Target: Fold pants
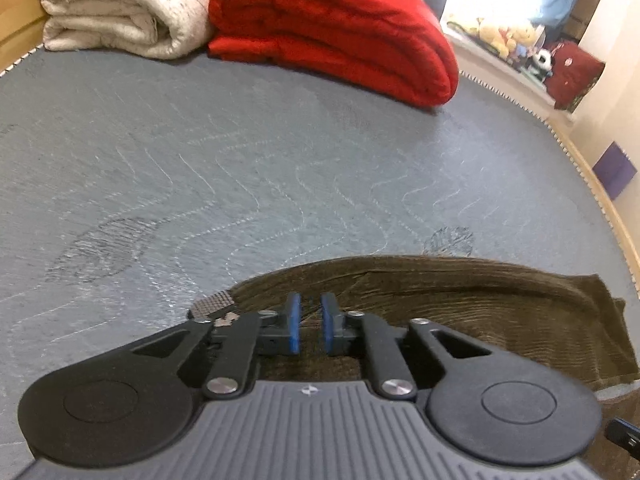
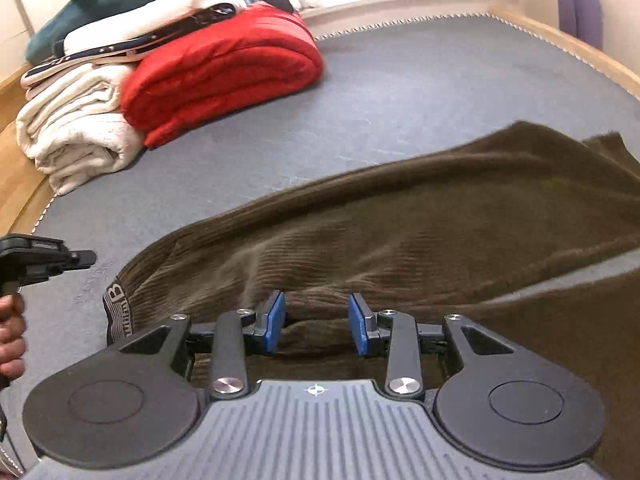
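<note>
Dark brown corduroy pants [image 2: 400, 232] lie across a grey mattress [image 2: 400, 80]. Their waistband [image 2: 116, 304], marked with a letter B, is at the near left. My right gripper [image 2: 318, 320] is over the upper part of the pants, and a raised bunch of the cloth fills the space between its blue pads [image 2: 276, 320]. In the left wrist view the pants [image 1: 460, 300] spread to the right. My left gripper [image 1: 312, 322] hovers close above them beside the waistband [image 1: 212, 304], its pads a narrow gap apart. A person's hand [image 2: 10, 336] holds the left tool at the picture's left edge.
A folded red blanket [image 1: 332, 28] and a cream folded blanket [image 1: 116, 20] are stacked at the far end of the mattress, with more clothes on top. A wooden bed frame [image 2: 568, 36] runs along the right side. Soft toys [image 1: 508, 36] sit on a ledge beyond.
</note>
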`<state>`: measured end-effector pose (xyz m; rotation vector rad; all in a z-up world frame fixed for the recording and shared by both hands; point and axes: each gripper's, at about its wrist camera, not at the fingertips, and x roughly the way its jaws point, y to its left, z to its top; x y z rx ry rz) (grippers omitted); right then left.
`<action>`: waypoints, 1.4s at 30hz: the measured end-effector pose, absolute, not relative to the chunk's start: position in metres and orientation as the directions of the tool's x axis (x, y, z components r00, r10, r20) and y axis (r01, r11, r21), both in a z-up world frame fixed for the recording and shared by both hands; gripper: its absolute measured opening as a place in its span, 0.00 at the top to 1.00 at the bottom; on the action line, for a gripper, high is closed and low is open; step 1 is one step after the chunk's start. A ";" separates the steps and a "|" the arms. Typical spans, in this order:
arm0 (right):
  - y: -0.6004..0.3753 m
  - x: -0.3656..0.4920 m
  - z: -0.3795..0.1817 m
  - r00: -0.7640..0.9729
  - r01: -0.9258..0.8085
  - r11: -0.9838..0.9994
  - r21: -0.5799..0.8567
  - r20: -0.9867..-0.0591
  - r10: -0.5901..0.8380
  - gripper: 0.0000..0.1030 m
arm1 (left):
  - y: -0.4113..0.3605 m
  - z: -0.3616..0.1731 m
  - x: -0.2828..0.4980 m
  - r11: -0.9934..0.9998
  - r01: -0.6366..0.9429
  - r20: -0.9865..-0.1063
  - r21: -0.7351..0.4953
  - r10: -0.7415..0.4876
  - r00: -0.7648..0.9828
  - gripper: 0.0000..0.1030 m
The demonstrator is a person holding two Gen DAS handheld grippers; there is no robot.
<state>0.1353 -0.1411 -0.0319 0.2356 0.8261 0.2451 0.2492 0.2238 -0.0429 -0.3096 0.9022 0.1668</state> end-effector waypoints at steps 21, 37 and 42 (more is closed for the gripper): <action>-0.208 0.155 -0.037 0.600 0.004 0.950 0.312 -0.761 0.247 0.64 | 0.179 -0.107 0.332 0.985 -0.174 -0.814 -0.002 0.100 0.573 0.25; -0.215 0.164 -0.030 0.617 0.013 0.955 0.296 -0.754 0.225 0.64 | 0.152 -0.106 0.319 0.983 -0.056 -0.815 0.175 0.177 0.551 0.88; -0.220 0.167 -0.020 0.640 0.056 0.947 0.316 -0.740 0.209 0.64 | 0.131 -0.067 0.272 0.985 -0.012 -0.788 0.175 0.147 0.597 0.90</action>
